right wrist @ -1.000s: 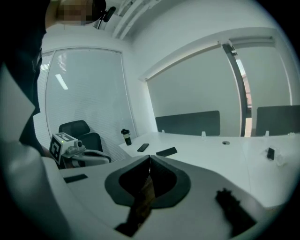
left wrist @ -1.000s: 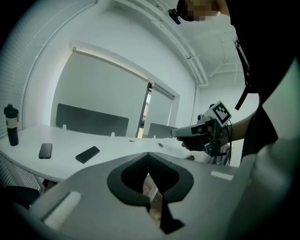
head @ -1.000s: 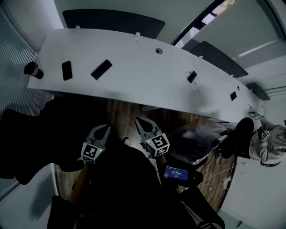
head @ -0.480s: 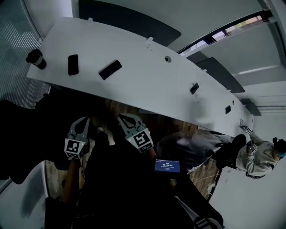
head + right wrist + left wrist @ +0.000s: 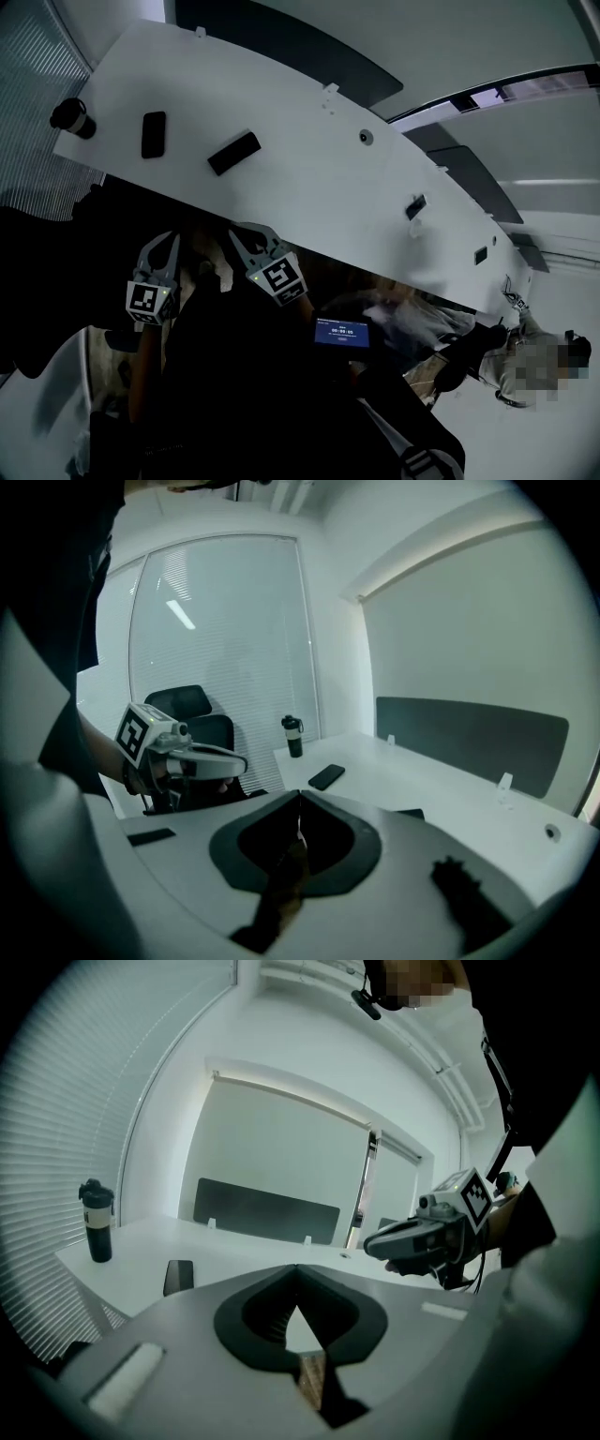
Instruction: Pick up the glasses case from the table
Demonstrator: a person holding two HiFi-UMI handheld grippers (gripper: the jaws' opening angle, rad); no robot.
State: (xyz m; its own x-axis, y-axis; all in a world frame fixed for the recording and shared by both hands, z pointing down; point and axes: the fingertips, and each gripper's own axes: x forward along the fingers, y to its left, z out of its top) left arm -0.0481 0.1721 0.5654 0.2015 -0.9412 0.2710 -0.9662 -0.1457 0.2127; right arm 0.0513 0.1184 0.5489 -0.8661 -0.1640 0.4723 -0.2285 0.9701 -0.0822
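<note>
The glasses case (image 5: 234, 153), a black oblong, lies on the white table (image 5: 309, 187) left of its middle. In the right gripper view only a dark corner of the case (image 5: 410, 813) shows past the jaw. Both grippers hover below the table's near edge, apart from the case. My left gripper (image 5: 161, 242) is shut with nothing in it, its tips meeting (image 5: 298, 1269). My right gripper (image 5: 246, 232) is shut and empty too (image 5: 299, 794). Each gripper view shows the other gripper beside it.
A black phone (image 5: 153, 134) lies left of the case and a dark bottle (image 5: 70, 115) stands at the table's left corner. Dark divider panels (image 5: 281, 47) line the far side. A black chair (image 5: 37, 281) stands at left, a lit screen (image 5: 341, 331) below, and a person (image 5: 511, 366) at lower right.
Both grippers have moved up and left in the head view, closer to the table's near edge. The table now fills more of the view. Both stay shut.
</note>
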